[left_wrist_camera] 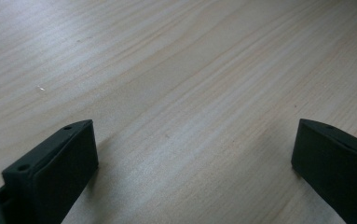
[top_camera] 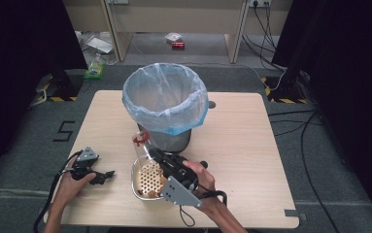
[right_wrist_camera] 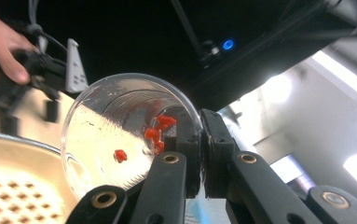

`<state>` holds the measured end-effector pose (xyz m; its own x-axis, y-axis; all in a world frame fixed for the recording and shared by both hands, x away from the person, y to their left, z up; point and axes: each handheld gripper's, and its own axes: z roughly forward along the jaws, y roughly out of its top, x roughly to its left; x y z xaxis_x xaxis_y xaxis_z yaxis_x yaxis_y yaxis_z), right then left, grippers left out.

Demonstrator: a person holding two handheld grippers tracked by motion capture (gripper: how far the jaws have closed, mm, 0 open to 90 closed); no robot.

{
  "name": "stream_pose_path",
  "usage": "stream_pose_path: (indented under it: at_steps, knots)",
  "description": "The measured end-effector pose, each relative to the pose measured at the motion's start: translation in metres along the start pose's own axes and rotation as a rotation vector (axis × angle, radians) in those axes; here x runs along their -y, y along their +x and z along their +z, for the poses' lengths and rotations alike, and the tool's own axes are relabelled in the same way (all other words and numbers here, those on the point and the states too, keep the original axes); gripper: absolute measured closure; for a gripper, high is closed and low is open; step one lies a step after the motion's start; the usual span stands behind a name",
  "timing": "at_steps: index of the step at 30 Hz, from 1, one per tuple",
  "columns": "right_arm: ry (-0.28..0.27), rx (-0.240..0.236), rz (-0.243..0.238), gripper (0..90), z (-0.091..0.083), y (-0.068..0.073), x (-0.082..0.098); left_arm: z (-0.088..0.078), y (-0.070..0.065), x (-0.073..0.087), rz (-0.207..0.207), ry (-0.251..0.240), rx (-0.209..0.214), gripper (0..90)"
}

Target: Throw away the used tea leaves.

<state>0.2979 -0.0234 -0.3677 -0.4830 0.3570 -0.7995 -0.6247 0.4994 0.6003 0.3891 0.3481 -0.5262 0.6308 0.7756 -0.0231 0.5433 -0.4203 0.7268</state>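
Right tool (top_camera: pixel 150 154) clamps the rim of a clear plastic cup (right_wrist_camera: pixel 120 135), tilted over a white perforated strainer bowl (top_camera: pixel 147 178) just before the bin (top_camera: pixel 166 104). A few red bits still cling inside the cup; brownish scraps lie in the strainer. Looks like mid-emptying, binning likely left. Left tool (left_wrist_camera: pixel 190 163) open, empty, resting on the pale woodgrain table (top_camera: pixel 242 145). Bin has a blue translucent liner.

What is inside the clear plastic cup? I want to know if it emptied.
A few small red pieces cling inside the clear plastic cup; the right gripper's jaws hide part of its wall.
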Motion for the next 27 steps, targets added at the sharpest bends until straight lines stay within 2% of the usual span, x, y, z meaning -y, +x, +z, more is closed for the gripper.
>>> stream_pose_path:
  at_steps: [3, 5, 8, 9, 13, 19, 20, 23, 27]
  knots:
    - [0.03, -0.039, 0.103, 87.6, 0.001, -0.006, 0.0, 0.0, 0.0, 0.0, 0.0, 0.0, 0.0, 0.0]
    - [0.038, -0.05, 0.146, 87.7, 0.0, -0.01, 0.001, 0.0, 0.0, 0.0, 0.0, -0.001, -0.001, 0.0]
    - [0.056, -0.07, 0.183, 87.6, 0.0, -0.013, 0.001, 0.0, 0.0, 0.0, 0.0, 0.0, 0.0, 0.0]
    - [0.072, -0.095, 0.21, 87.6, 0.0, -0.014, 0.001, 0.0, 0.0, 0.0, 0.0, 0.001, 0.0, 0.0]
    - [0.077, -0.128, 0.274, 87.6, 0.0, -0.02, -0.002, 0.0, 0.0, 0.0, 0.0, 0.001, 0.0, 0.0]
    - [0.09, -0.145, 0.33, 87.5, 0.0, -0.027, -0.003, 0.0, 0.0, 0.0, 0.0, -0.001, 0.0, 0.0]
    - [0.085, -0.153, 0.364, 87.5, 0.0, -0.031, -0.004, 0.0, 0.0, 0.0, 0.0, -0.001, 0.0, 0.0]
    - [0.085, -0.159, 0.386, 87.5, -0.001, -0.034, -0.004, 0.0, 0.0, 0.0, 0.0, -0.001, 0.0, 0.0]
    - [0.074, -0.168, 0.446, 87.4, -0.003, -0.045, -0.005, 0.0, 0.0, 0.0, 0.0, 0.001, 0.0, 0.0]
